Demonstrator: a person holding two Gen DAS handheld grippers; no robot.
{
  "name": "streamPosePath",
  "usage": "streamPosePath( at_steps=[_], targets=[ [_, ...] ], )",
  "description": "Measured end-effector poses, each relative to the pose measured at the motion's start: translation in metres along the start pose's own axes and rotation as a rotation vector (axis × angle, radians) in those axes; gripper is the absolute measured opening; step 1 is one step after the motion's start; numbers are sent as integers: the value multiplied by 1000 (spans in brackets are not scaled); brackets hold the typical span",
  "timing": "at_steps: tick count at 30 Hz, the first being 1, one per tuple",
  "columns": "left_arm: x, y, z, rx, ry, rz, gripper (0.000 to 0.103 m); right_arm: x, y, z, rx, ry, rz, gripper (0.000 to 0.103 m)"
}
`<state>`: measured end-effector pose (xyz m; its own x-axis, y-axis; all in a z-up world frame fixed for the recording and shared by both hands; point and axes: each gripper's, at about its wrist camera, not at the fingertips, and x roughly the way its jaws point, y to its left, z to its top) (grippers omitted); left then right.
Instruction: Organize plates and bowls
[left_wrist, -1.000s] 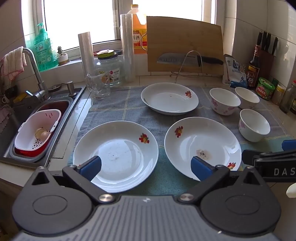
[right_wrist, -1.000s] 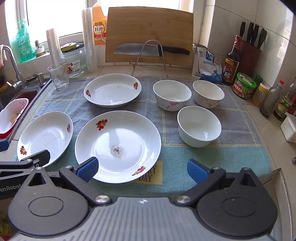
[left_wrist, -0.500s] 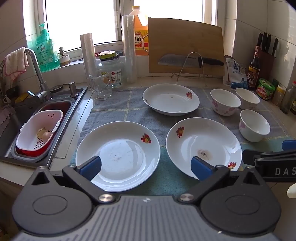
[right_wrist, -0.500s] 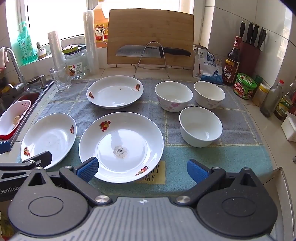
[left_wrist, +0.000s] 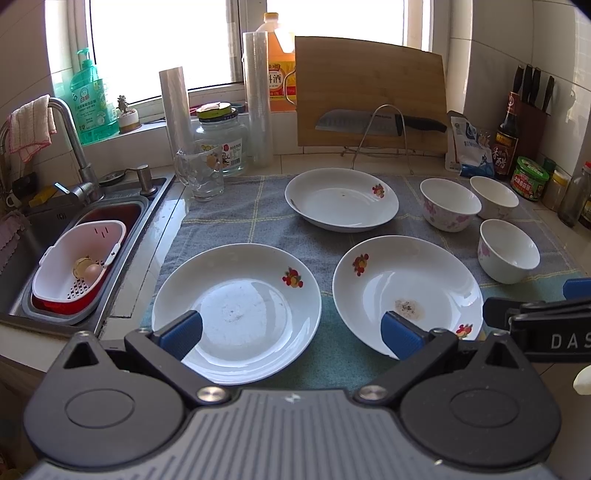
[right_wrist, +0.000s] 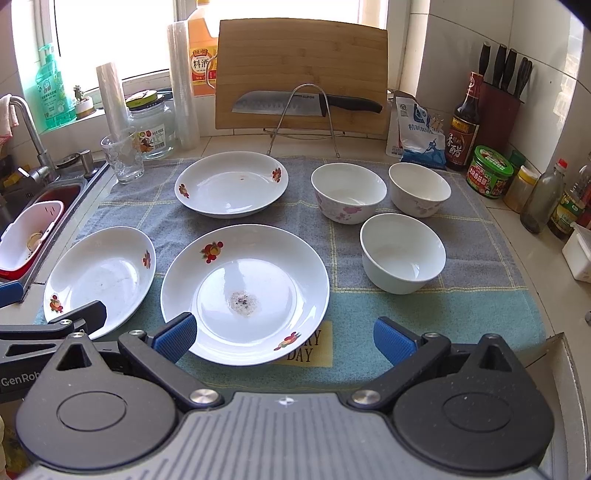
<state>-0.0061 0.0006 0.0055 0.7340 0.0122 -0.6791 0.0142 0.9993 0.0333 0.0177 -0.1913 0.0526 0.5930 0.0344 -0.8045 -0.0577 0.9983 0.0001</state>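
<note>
on the towel (right_wrist: 461, 306): three plates (right_wrist: 245, 295) at 9–12 o'clock, three bowls (right_wrist: 402, 253) at 1–2, all separate, likely laid out for stacking. left gripper (left_wrist: 291, 332) and right gripper (right_wrist: 282, 338) hover with jaws apart, empty, near the front plates.

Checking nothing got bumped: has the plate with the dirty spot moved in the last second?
No. The plate overlaps the same edge of the yellow label as before. Both drift slightly right together in the right wrist view, so the camera shifted, not the plate.
</note>
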Motion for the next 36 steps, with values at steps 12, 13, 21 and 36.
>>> streamPosePath(
  at_steps=[12,13,21,36],
  targets=[
    [2,2,3,-1,3,0,102,0,3,3,-6,0,-4,103],
    [2,2,3,-1,2,0,102,0,4,3,-6,-1,-4,103],
    [3,4,4,-4,-2,-3,102,0,4,4,-4,-4,-5,103],
    [3,5,4,-3,-2,-3,102,-1,6,5,-3,-3,-4,103]
  ],
)
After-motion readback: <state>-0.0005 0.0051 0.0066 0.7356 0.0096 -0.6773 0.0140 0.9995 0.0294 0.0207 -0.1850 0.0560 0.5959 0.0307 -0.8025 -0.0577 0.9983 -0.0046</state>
